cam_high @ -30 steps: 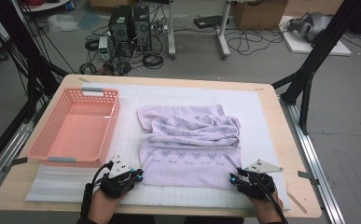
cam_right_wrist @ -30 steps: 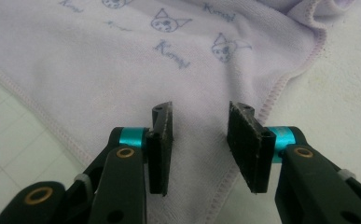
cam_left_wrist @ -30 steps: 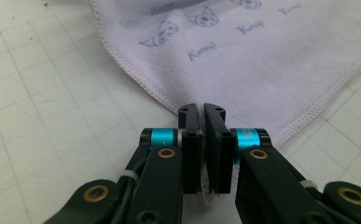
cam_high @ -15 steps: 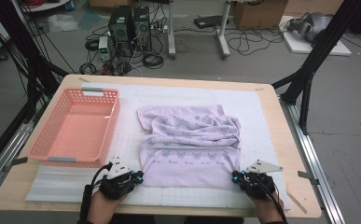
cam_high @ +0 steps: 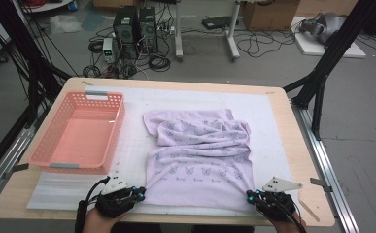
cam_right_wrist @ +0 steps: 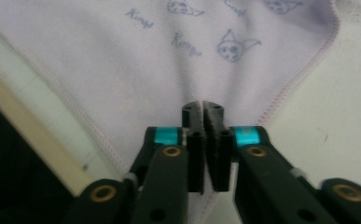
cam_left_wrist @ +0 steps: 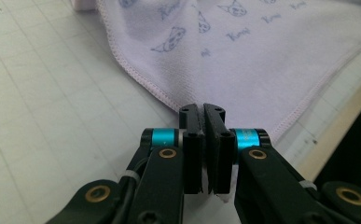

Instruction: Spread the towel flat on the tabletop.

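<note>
- I held the lilac towel by its two near corners, one in each hand-held gripper, at the front edge of the desk.
- My left hand-held gripper had its jaws pressed together on the near-left corner; its own view showed the stitched hem running right into the pinch.
- My right hand-held gripper pinched the near-right corner the same way, cloth fanning out from its closed jaws.
- The near half of the towel lay flat and fairly taut on the white mat, while the far half was bunched in loose folds toward the middle.
- Gripping both corners at once, I judged, kept the near edge straight, ready for a fold or a tug to smooth it.
- The pink basket sat just to the left of the towel, apart from it, likely the place meant for the cloth.
</note>
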Available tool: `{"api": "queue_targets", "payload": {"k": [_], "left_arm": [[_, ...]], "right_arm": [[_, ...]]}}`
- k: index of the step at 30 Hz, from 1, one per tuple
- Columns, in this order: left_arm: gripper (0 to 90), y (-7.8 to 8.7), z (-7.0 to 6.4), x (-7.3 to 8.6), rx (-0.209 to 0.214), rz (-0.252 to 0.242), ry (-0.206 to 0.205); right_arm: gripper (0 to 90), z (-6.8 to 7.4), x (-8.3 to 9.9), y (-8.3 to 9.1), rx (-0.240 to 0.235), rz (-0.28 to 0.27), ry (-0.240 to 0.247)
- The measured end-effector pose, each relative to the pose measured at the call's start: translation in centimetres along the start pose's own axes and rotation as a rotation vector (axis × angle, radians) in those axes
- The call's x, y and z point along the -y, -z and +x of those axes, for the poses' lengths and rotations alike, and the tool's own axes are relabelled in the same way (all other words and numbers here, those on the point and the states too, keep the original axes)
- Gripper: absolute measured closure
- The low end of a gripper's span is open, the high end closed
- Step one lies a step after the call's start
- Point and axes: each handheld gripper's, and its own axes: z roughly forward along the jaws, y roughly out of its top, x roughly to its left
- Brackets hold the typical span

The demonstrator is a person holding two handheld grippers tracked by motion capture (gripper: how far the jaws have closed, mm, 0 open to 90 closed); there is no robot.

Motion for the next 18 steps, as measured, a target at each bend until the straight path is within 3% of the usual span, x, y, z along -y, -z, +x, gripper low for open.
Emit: {"api": "queue_targets", "payload": {"k": [8, 11, 12, 13, 15, 18], "left_arm": [[85.8, 1.5, -1.1, 0.7, 0.046, 0.022, -0.010], [85.5, 2.0, -1.3, 0.9, 0.079, 0.044, 0.008], [84.6, 2.1, -1.3, 1.0, 0.072, 0.041, 0.008], [79.6, 2.1, -1.3, 0.9, 0.051, 0.025, 0.025], [57.7, 2.2, -1.0, 0.6, 0.015, -0.008, 0.061], [45.9, 2.4, -0.3, 0.3, -0.016, -0.081, 0.101]], "right_arm": [[88.2, 1.8, 0.8, 1.6, -0.033, 0.019, 0.028], [88.1, 2.4, 0.9, 2.3, -0.044, 0.025, 0.046], [87.4, 2.6, 1.0, 2.5, -0.042, 0.022, 0.053], [85.4, 2.6, 1.0, 2.7, -0.035, 0.015, 0.049], [71.5, 2.5, 0.8, 2.8, -0.010, -0.014, 0.031], [65.6, 2.1, 0.4, 2.6, 0.026, -0.046, 0.006]]}}
